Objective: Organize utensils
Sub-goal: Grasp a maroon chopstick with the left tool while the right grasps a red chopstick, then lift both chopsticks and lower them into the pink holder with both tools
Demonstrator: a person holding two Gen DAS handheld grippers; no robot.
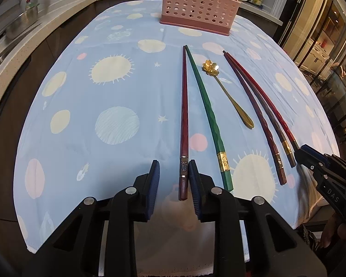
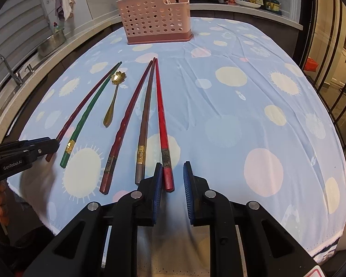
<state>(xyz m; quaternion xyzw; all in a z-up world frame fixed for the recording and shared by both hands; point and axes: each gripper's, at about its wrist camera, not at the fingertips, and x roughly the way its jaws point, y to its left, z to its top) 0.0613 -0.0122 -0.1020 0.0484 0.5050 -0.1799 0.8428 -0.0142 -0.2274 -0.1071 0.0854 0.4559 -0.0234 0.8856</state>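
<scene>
My left gripper [image 1: 174, 168] straddles the near end of a dark red chopstick [image 1: 184, 115]. Its right pad touches the stick and a gap shows at the left pad, so the jaws stand open. A green chopstick [image 1: 207, 113] lies just to the right of it. My right gripper [image 2: 173, 168] straddles the near end of a bright red chopstick [image 2: 160, 115]. That stick rests against the left pad, with a gap at the right pad. A gold flower spoon [image 2: 114, 97] lies between the chopstick groups. The pink perforated holder [image 2: 154, 20] stands at the far end with several utensils in it.
Two more chopsticks, dark red [image 2: 126, 120] and brown [image 2: 145, 120], lie left of the bright red one. The blue patterned cloth [image 2: 242, 115] covers the table, whose edge is close below both grippers. A counter with a sink [image 2: 2, 69] runs along the left, and bottles stand at the back.
</scene>
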